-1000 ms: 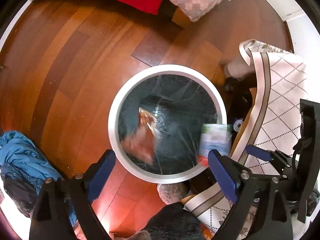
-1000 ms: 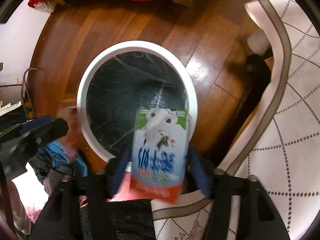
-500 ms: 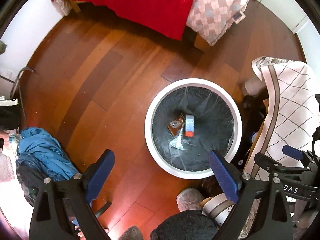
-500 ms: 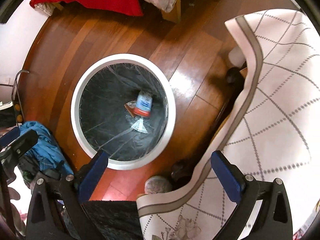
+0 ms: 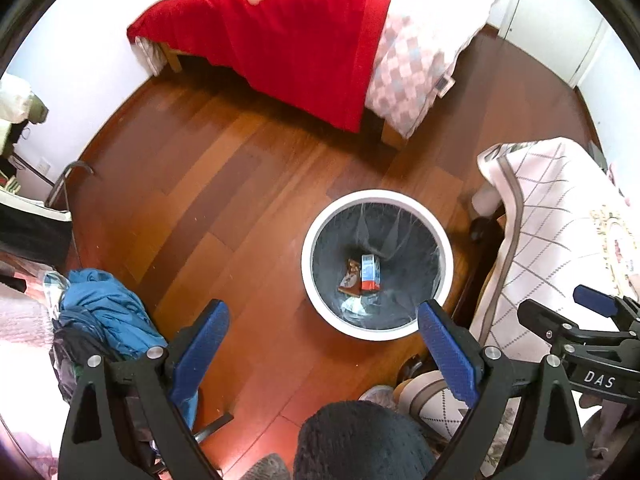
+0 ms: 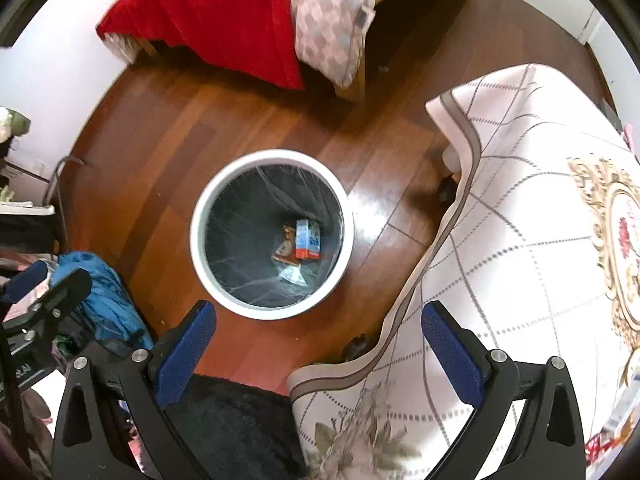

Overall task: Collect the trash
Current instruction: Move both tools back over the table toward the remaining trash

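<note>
The left tongs (image 5: 322, 350) stand wide apart and hold nothing, hanging high above the wooden floor (image 5: 192, 200). The right tongs (image 6: 318, 346) are likewise spread wide and empty, their blue pads on either side of the edge of a draped tablecloth (image 6: 520, 240). In the left wrist view the right tongs show at the right edge, over that same cloth.

Below and ahead of both stands a round white trash bin (image 5: 308, 240) lined with a dark bag, upright on the floor just beside the cloth-covered surface. At the bottom of the bin lie a blue and white carton with a red end (image 5: 370, 273), a brown wrapper (image 5: 349, 278) touching its left side, and a crumpled clear wrapper (image 5: 354, 304) just below them.

A heap of blue clothing (image 5: 106, 308) lies on the floor to the left. Farther off, by the wall, a bed carries a red blanket (image 5: 288, 48) and a checked quilt (image 5: 408, 72).
</note>
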Demonstrator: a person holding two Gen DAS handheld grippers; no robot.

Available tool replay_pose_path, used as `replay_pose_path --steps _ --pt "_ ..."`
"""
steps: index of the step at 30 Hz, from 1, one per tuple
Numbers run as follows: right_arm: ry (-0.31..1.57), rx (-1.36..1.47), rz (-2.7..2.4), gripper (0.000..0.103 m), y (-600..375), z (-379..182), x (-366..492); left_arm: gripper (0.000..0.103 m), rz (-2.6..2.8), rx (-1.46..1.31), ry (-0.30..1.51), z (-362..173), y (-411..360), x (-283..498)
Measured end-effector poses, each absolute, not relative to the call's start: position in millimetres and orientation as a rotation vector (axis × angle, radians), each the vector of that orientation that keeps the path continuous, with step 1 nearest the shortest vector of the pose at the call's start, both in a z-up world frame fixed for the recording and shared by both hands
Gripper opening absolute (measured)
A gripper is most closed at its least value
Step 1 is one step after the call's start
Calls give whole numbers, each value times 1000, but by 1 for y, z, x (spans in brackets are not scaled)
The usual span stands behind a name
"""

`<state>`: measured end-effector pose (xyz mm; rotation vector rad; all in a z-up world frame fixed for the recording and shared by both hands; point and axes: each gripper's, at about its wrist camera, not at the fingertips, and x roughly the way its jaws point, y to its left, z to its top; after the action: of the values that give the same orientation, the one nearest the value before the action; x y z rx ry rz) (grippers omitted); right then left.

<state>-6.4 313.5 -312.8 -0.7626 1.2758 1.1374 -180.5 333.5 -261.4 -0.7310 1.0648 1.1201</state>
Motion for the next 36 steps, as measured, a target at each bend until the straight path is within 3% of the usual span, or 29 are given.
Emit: replay_pose_path --steps 10,17,25,31,36 --pt "1178 -611 1230 103 256 -228 -6 96 1175 -633 978 -199 283 -176" --pt "1222 -389 1289 103 181 -184 35 96 1146 -553 915 -183 239 -128" --pt "1241 -322 982 103 41 -194 157 96 929 -498 1033 -246 180 24" --pt "1282 -425 627 103 -63 -244 286 97 798 -393 1172 -312 140 141" --pt "1337 -443 506 103 -102 -286 367 96 753 -315 1267 -342 120 183"
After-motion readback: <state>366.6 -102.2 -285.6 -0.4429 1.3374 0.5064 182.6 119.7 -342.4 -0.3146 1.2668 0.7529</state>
